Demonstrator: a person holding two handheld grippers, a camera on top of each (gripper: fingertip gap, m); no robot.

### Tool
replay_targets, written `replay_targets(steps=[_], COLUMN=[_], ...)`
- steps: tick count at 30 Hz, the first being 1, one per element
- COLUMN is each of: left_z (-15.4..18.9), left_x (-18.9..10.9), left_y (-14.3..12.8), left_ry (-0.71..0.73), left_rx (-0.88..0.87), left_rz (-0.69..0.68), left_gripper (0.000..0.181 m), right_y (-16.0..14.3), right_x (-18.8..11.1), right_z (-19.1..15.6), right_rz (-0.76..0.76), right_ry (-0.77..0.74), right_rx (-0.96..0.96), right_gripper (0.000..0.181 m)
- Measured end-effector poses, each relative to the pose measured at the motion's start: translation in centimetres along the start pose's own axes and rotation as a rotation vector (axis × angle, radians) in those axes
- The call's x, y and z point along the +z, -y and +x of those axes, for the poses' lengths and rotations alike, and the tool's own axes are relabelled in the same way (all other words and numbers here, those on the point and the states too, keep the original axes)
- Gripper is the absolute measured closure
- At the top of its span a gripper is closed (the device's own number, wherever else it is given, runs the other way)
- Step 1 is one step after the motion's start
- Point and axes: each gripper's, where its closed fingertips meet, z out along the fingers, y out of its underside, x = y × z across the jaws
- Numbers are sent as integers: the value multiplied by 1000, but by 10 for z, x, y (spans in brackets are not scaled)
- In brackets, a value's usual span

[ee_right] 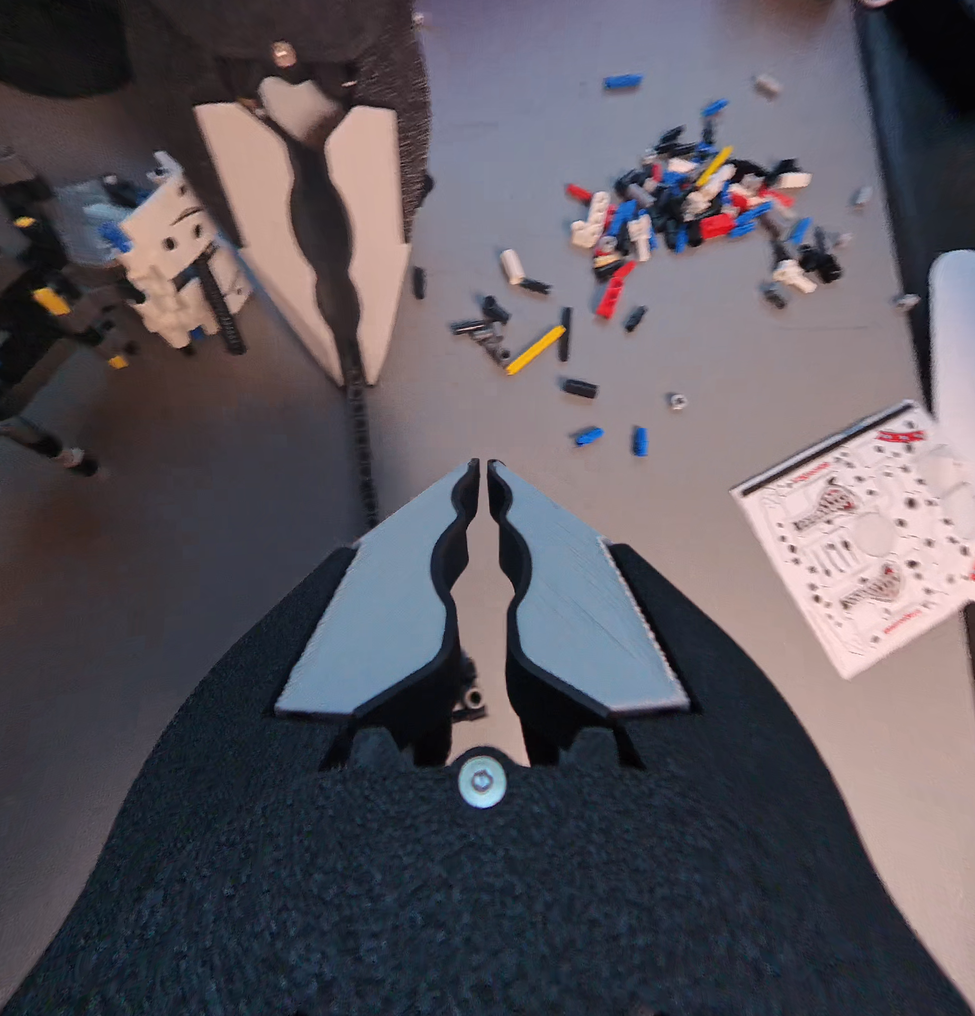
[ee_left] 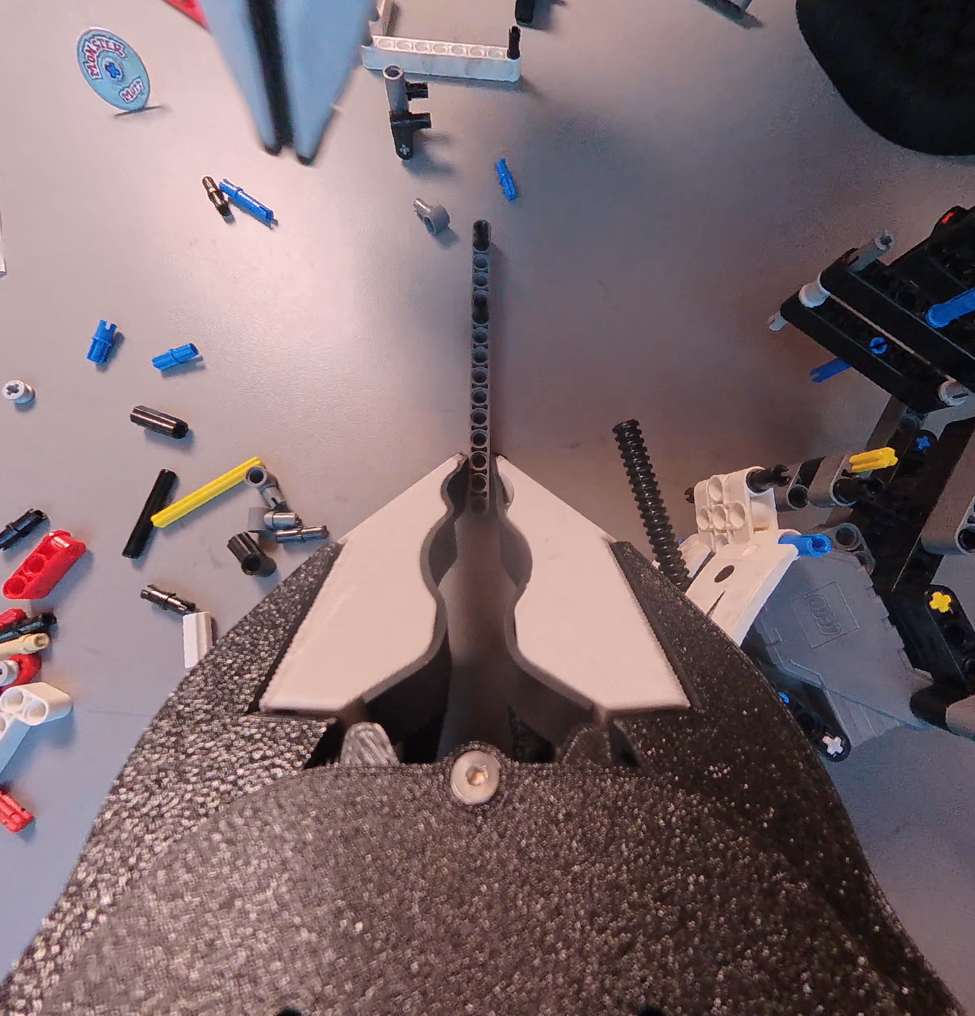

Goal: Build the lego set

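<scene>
The left gripper (ee_left: 480, 467) clamps a long dark holed beam (ee_left: 479, 352) pointing away over the grey table (ee_left: 337, 330). The right gripper (ee_right: 482, 467) is nearly closed, empty, facing it; the half-built model (ee_left: 887, 467) sits right.

My left wrist camera sits close above the grey tabletop (ee_left: 612, 220), looking forward along its own light-grey fingers (ee_left: 573, 594) at the long dark-grey holed beam (ee_left: 479, 352). My right wrist camera hangs higher and farther back, facing the opposite way — it sees the left gripper (ee_right: 356, 379) head-on. Both views share that beam (ee_right: 364, 456), the thin yellow axle (ee_left: 207, 491) (ee_right: 535, 349) and the white-and-black model (ee_left: 749, 550) (ee_right: 172, 264).
</scene>
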Motion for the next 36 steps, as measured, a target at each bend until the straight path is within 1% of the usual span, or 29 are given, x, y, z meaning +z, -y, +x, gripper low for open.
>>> replay_targets(steps=[1,3,6,9,12,14,17,19,21,23,26,27,30,36], left_z=[0,0,0,-2,-5,-2,2,2,1,-3,-3,-1,-1,0], left_x=[0,0,-1,-4,-5,1,18,29,32,33,33,33,33,33], left_y=[0,0,0,5,17,24,28,29,32,33,32,32,32,32], left_ry=[1,3,-8,-28,-43,-70,-94,-93,-101,-84,-67,-71,-68,-66], left_rx=[1,3,-4,-34,-44,-27,5,20,31,48,64,69,71,71], left_rz=[0,0,0,37,67,54,-2,-27,-36,-41,-34,-33,-36,-55], left_gripper=[174,174,172,161,159,159,159,161,162,168,170,174,174,174], right_y=[-3,-9,-16,-22,-26,-27,-27,-27,-27,-26,-26,-26,-26,-24], right_x=[2,5,13,21,27,31,34,34,34,34,34,34,34,34], right_z=[-15,-38,-52,-54,-55,-54,-54,-54,-54,-54,-54,-54,-55,-55], right_rz=[-23,-65,-105,-127,-144,-154,-162,-162,-160,-154,-143,-138,-129,-105], right_ry=[59,126,134,114,116,117,125,126,127,125,121,123,141,162], right_rx=[-5,-18,-35,-41,-41,-47,-47,-51,-51,-47,-48,-43,-30,-67], right_gripper=[178,175,171,171,171,171,175,175,175,175,176,176,176,178])
